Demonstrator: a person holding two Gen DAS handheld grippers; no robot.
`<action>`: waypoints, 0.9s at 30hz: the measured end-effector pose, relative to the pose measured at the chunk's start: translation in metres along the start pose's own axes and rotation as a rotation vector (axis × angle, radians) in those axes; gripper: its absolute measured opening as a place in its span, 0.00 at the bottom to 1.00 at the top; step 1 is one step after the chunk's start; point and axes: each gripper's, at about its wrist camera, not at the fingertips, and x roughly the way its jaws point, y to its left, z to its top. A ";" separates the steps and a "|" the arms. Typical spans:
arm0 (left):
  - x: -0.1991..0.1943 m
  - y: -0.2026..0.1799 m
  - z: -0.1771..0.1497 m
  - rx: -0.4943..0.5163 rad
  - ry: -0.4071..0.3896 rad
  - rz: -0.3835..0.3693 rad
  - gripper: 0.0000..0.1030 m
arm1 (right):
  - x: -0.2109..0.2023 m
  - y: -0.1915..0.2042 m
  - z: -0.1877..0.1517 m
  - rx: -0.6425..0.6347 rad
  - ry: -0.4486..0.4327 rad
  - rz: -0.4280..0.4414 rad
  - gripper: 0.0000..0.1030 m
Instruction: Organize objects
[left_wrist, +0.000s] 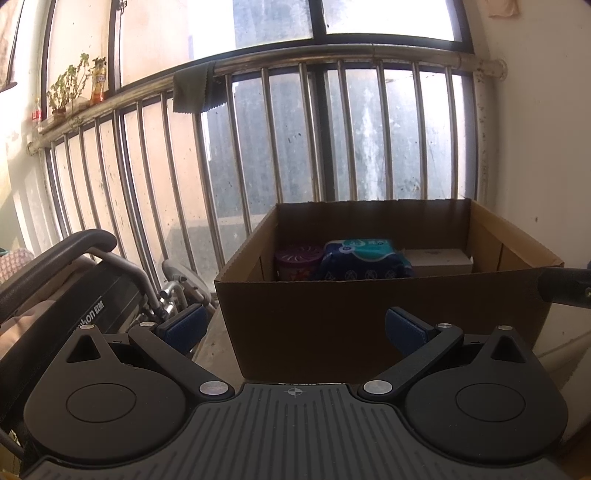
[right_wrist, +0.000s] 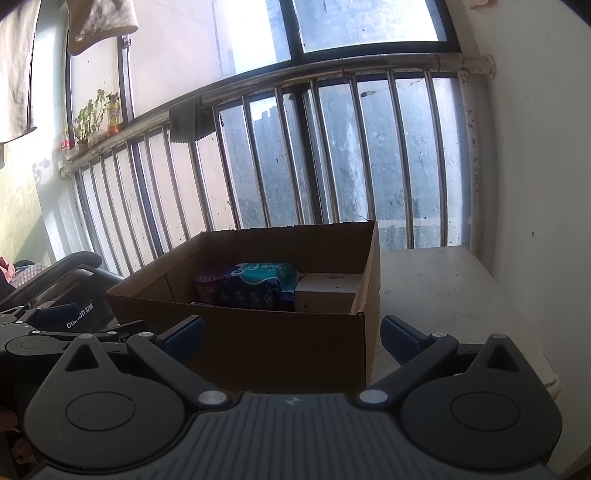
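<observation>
At the far left, a folded wheelchair (left_wrist: 74, 295) with a dark padded armrest stands against a metal railing (left_wrist: 258, 147). On the ledge above the railing sit a small potted plant (left_wrist: 70, 85) and two bottles, and a dark cloth (left_wrist: 194, 90) hangs over the top rail.

Moving right, an open cardboard box (left_wrist: 369, 317) sits on a pale bench (right_wrist: 443, 288), close to the railing. Inside it, along the far wall, three things are packed side by side: a round purple container (left_wrist: 297, 264) on the left, a blue and teal soft pack (left_wrist: 365, 260) in the middle, and a small pale carton (left_wrist: 437, 261) on the right. The front part of the box floor is hidden by its near wall.

The left gripper (left_wrist: 293, 325) hovers before the box's near wall with its blue-padded jaws spread wide and nothing between them. The right gripper (right_wrist: 291, 334) hovers facing the box's front right corner, likewise spread wide and empty.

Judging by this, the sorting looks well along or possibly finished: three items are already boxed, and no loose item shows on the bench. To the right of the box the bench is bare, ending at a white wall (right_wrist: 535, 147). The box's tall near wall and the wheelchair crowding the left side would hamper any further reach.
</observation>
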 end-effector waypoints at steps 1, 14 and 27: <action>0.000 0.000 0.000 -0.001 0.000 -0.001 1.00 | 0.000 0.000 0.000 -0.001 0.000 0.000 1.00; 0.000 -0.003 -0.001 0.007 0.003 -0.012 1.00 | 0.001 0.000 -0.001 -0.001 0.005 -0.004 1.00; -0.002 -0.006 -0.002 0.018 -0.009 -0.032 1.00 | 0.002 -0.001 -0.002 0.004 0.001 -0.009 1.00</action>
